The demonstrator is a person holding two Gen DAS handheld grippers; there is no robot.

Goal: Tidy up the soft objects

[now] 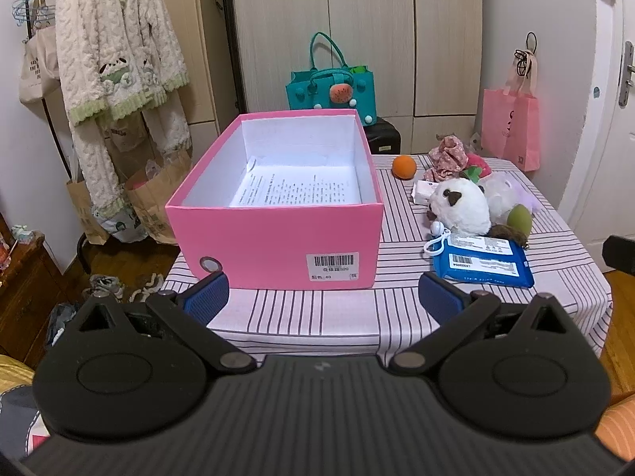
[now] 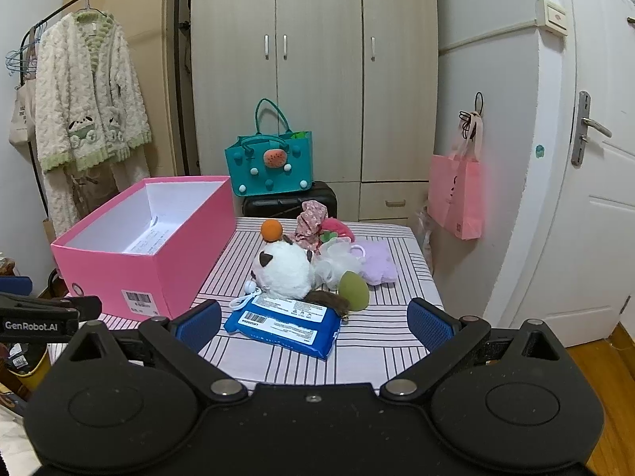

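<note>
A: Where do things stand?

B: The open pink cardboard shoebox [image 1: 274,206] fills the centre of the left wrist view, holding only a printed paper sheet [image 1: 295,192]. The soft things lie in a heap at centre right of that frame, on the striped tablecloth [image 1: 317,313]: a round white plush panda [image 2: 283,269], a blue flat pack of wet wipes [image 2: 283,323] in front of it, a green egg-shaped sponge [image 2: 353,285], an orange ball [image 2: 272,230], a white mesh bath pouf [image 2: 337,258], a lilac fuzzy cloth [image 2: 379,261] and a floral fabric scrunchie [image 2: 311,224].

A: And the tools?

B: The left gripper [image 1: 323,295] and right gripper [image 2: 313,323] both have their blue pads spread wide, holding nothing. The right one sits low in its frame, just short of the wipes.

A: How would those handle?

B: My guess: all light. The panda should squash, so pinch across its body. The wipes pack looks slick and floppy; take it across a short edge, or it may sag or slip. The ball may roll if nudged.
</note>
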